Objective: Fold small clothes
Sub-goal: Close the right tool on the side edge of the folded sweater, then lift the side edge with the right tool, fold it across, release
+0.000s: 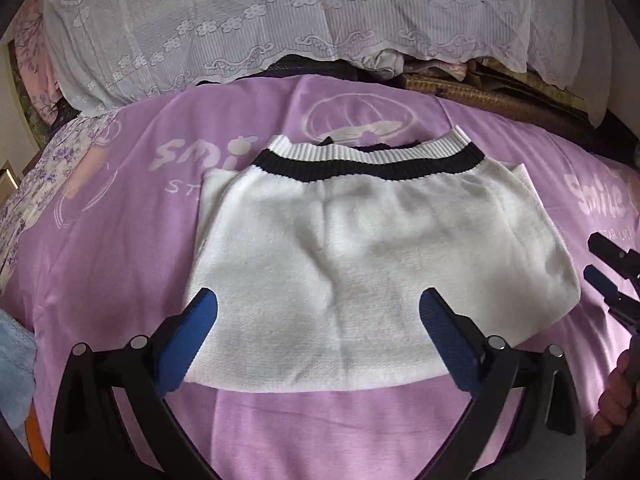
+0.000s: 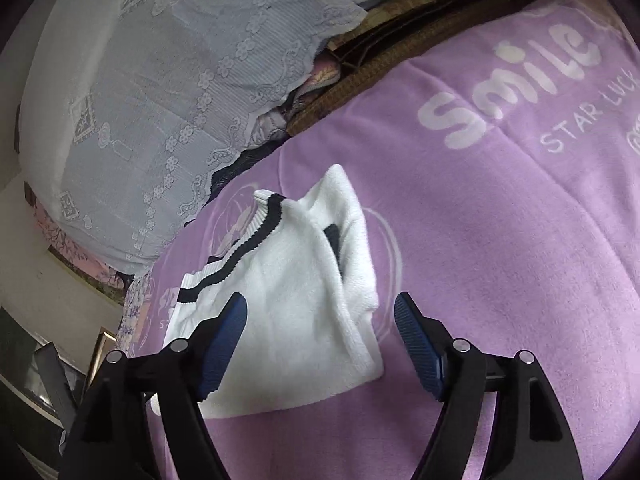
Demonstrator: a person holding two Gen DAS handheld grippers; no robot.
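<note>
Purple blanket [image 1: 100, 240] covering bed, lace cloth [image 1: 200, 20] lying behind. Folded white knit garment [image 1: 360, 260] lying flat at blanket centre. Left gripper [image 1: 318, 320] hovering over near hem, fingers spread wide, gripping nothing. Right gripper [image 2: 320, 332] gaping wide beside garment, empty.

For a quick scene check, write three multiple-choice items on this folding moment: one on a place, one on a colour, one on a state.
1. Where does the white knit garment lie?
A. on the purple blanket
B. on a wooden floor
C. in a basket

2. What colour is the stripe on its ribbed band?
A. red
B. black
C. green

3. How is the right gripper?
A. shut on the garment
B. shut on nothing
C. open, holding nothing

Answers: 1 A, purple fabric surrounds it on all sides; 2 B, a dark band runs below the white rib; 3 C, its blue pads stand wide apart.
</note>
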